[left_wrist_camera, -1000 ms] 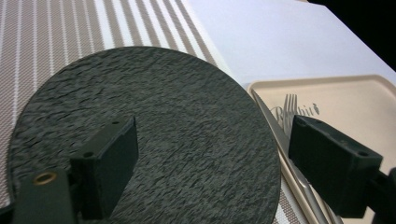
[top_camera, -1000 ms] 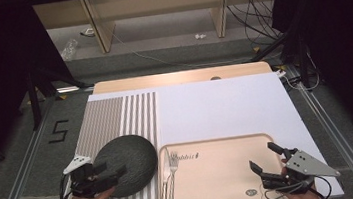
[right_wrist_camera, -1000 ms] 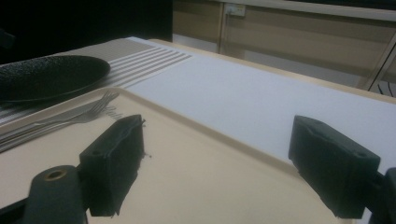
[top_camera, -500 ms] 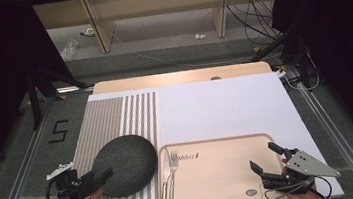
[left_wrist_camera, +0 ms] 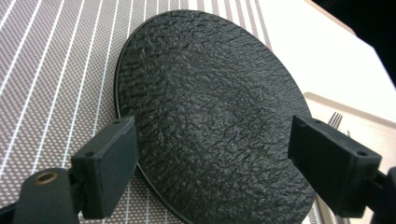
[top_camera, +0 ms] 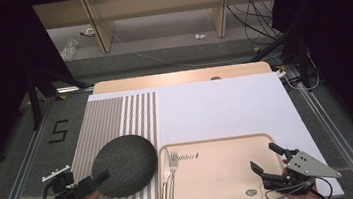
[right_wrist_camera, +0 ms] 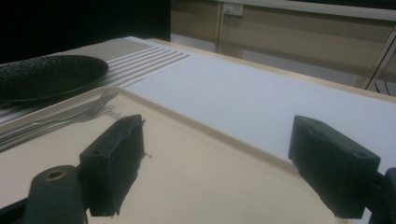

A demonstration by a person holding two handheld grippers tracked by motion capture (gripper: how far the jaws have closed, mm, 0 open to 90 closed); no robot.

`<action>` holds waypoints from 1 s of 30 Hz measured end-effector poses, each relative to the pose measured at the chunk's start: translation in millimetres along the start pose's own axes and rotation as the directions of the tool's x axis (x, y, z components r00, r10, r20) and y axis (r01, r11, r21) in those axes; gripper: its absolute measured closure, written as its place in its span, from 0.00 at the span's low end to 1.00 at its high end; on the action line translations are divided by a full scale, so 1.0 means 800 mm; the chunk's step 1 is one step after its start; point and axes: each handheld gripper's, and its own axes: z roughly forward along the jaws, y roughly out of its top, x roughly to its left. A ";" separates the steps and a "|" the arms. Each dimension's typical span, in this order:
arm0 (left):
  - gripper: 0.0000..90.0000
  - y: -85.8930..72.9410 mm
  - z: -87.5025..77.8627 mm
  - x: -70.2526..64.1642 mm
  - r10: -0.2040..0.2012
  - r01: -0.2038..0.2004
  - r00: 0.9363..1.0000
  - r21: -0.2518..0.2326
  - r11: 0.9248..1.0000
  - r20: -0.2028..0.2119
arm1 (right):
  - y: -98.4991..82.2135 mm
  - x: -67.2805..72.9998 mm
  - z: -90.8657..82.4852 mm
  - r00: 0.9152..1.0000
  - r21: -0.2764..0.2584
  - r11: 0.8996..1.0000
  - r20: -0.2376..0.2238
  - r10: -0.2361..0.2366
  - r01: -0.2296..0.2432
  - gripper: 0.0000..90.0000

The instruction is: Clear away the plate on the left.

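A round black textured plate point(top_camera: 125, 164) lies on a striped placemat point(top_camera: 116, 116). My left gripper point(top_camera: 93, 183) sits at the plate's near-left rim, held by a hand. In the left gripper view the plate point(left_wrist_camera: 210, 107) spreads ahead of the left gripper point(left_wrist_camera: 219, 168), whose jaws stand wide apart and open around its near edge without touching it. A beige tray point(top_camera: 215, 195) holds a fork point(top_camera: 170, 173) along its left side. My right gripper point(top_camera: 266, 157) hovers open over the tray's right part. The right gripper point(right_wrist_camera: 223, 163) has bare tray point(right_wrist_camera: 196, 186) between its jaws.
A white mat point(top_camera: 220, 104) covers the table behind the tray. The fork point(right_wrist_camera: 70, 116) and plate point(right_wrist_camera: 46, 77) lie far left of the right gripper. Shelving and cables stand beyond the table's far edge. The fork tines point(left_wrist_camera: 338, 120) show just past the plate.
My left gripper has drawn back to the left and toward the person, off the plate's edge. The plate and the right gripper have stayed in place.
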 end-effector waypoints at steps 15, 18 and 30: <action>0.19 -0.004 0.001 0.031 -0.229 0.229 0.971 0.008 0.973 0.065 | 0.000 0.000 0.002 1.000 0.002 1.000 -0.010 0.000 0.000 0.21; 0.20 -0.006 0.003 0.035 -0.263 0.263 0.962 0.018 0.965 0.074 | 0.000 0.001 0.002 1.000 0.004 1.000 -0.010 0.001 -0.001 0.21; 0.24 -0.015 0.011 0.042 -0.391 0.386 0.910 0.062 0.921 0.137 | 0.000 0.001 0.003 1.000 0.003 1.000 -0.011 0.003 -0.002 0.21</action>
